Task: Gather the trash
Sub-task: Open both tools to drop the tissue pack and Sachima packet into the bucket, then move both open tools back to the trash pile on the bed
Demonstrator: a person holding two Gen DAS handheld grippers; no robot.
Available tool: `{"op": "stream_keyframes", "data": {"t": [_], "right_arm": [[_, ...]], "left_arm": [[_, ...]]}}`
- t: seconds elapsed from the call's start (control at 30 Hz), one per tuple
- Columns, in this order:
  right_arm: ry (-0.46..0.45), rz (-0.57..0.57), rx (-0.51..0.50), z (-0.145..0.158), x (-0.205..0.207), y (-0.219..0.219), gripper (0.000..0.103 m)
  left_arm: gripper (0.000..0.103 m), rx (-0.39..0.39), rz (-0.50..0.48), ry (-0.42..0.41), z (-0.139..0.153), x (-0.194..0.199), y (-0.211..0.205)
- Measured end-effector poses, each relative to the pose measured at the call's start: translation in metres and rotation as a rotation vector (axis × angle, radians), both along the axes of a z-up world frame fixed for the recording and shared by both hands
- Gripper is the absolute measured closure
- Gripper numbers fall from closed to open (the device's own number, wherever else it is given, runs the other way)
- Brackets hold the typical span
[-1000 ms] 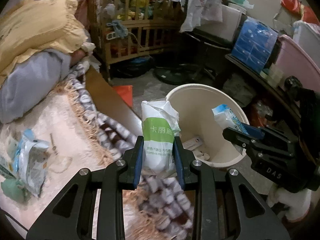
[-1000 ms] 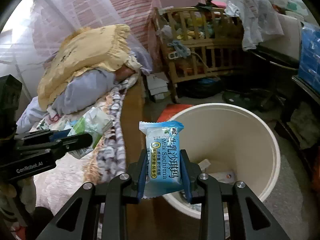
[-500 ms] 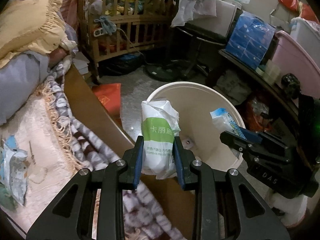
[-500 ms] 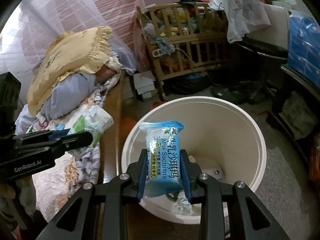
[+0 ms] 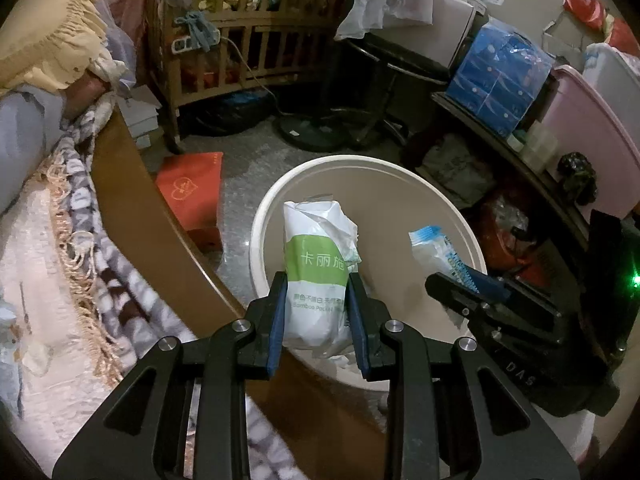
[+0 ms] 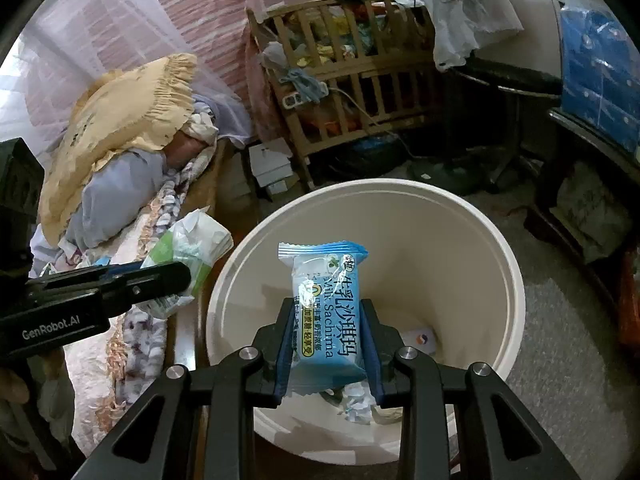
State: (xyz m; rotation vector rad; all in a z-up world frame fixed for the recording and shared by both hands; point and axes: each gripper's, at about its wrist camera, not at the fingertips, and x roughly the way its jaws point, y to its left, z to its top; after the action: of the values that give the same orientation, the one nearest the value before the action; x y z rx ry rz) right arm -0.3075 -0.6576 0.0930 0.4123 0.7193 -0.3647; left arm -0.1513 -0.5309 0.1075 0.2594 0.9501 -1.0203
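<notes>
My left gripper [image 5: 318, 304] is shut on a white and green tissue packet [image 5: 318, 272] and holds it over the near rim of a cream trash bin [image 5: 320, 168]. My right gripper [image 6: 328, 332] is shut on a blue Sachima snack wrapper [image 6: 326, 304] and holds it above the bin's opening [image 6: 460, 240]. Each gripper shows in the other view: the right one [image 5: 444, 284] with its blue wrapper [image 5: 434, 248], the left one [image 6: 176, 276] with the tissue packet [image 6: 192, 248]. Some trash lies at the bin's bottom [image 6: 420, 338].
A bed with a fringed blanket [image 5: 80, 280] and wooden edge [image 5: 152, 216] lies to the left. A red bag [image 5: 192, 188] lies on the floor beside the bin. A wooden crib [image 5: 248, 40], a fan base [image 5: 316, 136] and cluttered shelves [image 5: 520, 128] stand behind and to the right.
Both grippers have moved away from the bed and over the bin, each still holding its item. The bin now fills more of both views.
</notes>
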Motion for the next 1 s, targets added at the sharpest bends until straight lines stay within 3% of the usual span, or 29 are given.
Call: {"op": "stream_keyframes", "data": {"t": [0.3,0.5,0.67,1.0], "right_arm": [[0.003,-0.033,0.019,-0.007,0.001,-0.011,0.071],[0.013,-0.06,0.043,-0.012,0.001,-0.014,0.061],[0.018,-0.053,0.046,-0.012,0.002,-0.011,0.061],[0.011,0.039,0.036,-0.003,0.017,0.025,0.061]], "left_arm": [[0.075,-0.009,-0.003,0.025,-0.009,0.004,-0.01],[0.053,-0.041,0.009,0.068,-0.011,0.009,-0.007],[0.053,-0.027,0.016,0.057,-0.009,0.009,0.005],[0.053,0.025,0.093,-0.05,0.003,0.012,0.057]]}}
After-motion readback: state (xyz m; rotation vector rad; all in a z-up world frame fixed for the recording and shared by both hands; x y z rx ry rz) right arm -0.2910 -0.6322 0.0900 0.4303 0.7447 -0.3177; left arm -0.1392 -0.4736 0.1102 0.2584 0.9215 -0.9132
